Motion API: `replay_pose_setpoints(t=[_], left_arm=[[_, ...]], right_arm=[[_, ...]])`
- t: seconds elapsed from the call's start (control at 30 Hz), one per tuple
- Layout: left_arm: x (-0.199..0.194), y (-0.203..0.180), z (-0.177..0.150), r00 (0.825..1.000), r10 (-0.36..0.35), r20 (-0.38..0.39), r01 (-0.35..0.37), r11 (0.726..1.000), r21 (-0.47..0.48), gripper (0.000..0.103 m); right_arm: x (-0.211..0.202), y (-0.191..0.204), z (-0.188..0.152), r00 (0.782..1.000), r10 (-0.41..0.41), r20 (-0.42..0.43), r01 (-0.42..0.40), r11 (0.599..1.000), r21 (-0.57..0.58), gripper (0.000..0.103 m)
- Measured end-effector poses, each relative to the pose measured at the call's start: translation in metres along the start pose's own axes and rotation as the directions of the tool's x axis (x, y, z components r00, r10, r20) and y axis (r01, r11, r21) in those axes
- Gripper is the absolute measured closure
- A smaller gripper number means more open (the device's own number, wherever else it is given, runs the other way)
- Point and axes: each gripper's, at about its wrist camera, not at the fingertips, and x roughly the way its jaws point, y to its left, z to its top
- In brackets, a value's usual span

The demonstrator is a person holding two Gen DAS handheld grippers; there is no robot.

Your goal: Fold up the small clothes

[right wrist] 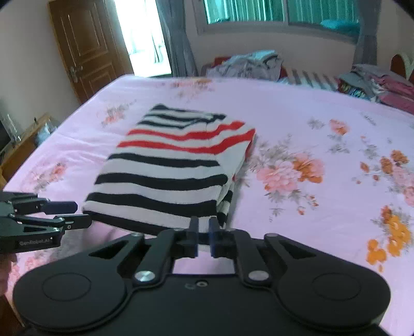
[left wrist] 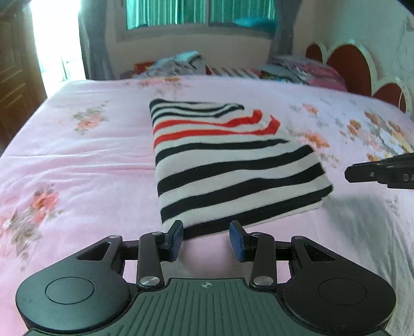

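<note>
Striped garment [left wrist: 227, 160], folded flat on the pink floral bedsheet [left wrist: 77, 160], lies just beyond both tools: left hand-held gripper [left wrist: 207, 239] has jaws apart and empty, right hand-held gripper [right wrist: 204, 234] narrowly parted, gripping nothing.

Both views are taken from low over the near edge of the bed [left wrist: 77, 144], tilted downward and faced toward the far edge and the window [left wrist: 201, 13]. The left claw [left wrist: 207, 239] and right claw [right wrist: 204, 236] are each seen close at the bottom. The folded striped garment [left wrist: 227, 165] is shared, nearer the left in the right-wrist view.
</note>
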Motion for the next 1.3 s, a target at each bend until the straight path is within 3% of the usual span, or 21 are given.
replay_pose_setpoints(t=[0.03,0.07,0.1,0.13,0.17,0.2,0.27,0.33,0.7,0.87,1.3], left_arm=[[-0.005,-0.003,-0.002,1.0,0.01,0.003,-0.01,1.0,-0.003,0.063],[-0.009,-0.007,-0.004,1.0,0.02,0.001,-0.02,1.0,0.0,0.063],[-0.014,-0.012,-0.006,0.999,0.032,0.003,-0.032,0.999,0.005,0.062],[-0.02,-0.016,-0.008,0.999,0.042,0.008,-0.042,0.999,0.004,0.057],[-0.026,-0.019,-0.01,0.998,0.053,0.02,-0.053,0.999,-0.004,0.027],[-0.034,-0.021,-0.013,0.997,0.068,0.046,-0.067,0.998,-0.018,0.0],[-0.055,-0.028,-0.02,0.988,0.093,0.125,-0.089,0.995,-0.037,0.0],[-0.068,-0.034,-0.023,0.989,0.086,0.124,-0.082,0.996,-0.036,0.0],[-0.168,-0.072,-0.062,0.972,0.124,0.201,-0.117,0.992,-0.043,0.0],[-0.207,-0.08,-0.079,0.966,0.101,0.238,-0.086,0.994,-0.071,0.0],[-0.239,-0.09,-0.094,0.955,0.098,0.281,-0.076,0.993,-0.088,0.0]], right_arm=[[-0.006,0.0,-0.001,1.0,-0.012,0.005,0.012,1.0,0.004,0.079],[-0.012,0.0,-0.003,1.0,-0.027,0.009,0.027,1.0,0.008,0.065],[-0.018,0.0,-0.005,0.999,-0.049,0.014,0.048,0.999,0.013,0.042],[-0.026,0.001,-0.008,0.996,-0.082,0.027,0.082,0.997,0.013,0.028],[-0.032,0.002,-0.01,0.993,-0.11,0.042,0.11,0.994,0.008,0.004],[-0.038,0.002,-0.014,0.99,-0.132,0.054,0.132,0.991,0.002,0.0],[-0.047,0.002,-0.023,0.987,-0.16,0.029,0.16,0.987,-0.006,0.0],[-0.059,0.002,-0.033,0.986,-0.168,0.015,0.168,0.986,-0.013,0.0],[-0.161,0.016,-0.082,0.976,-0.157,0.152,0.151,0.987,0.05,0.0],[-0.194,0.031,-0.095,0.971,-0.141,0.195,0.138,0.99,0.03,0.0],[-0.225,0.04,-0.109,0.96,-0.167,0.225,0.164,0.986,0.033,0.0]])
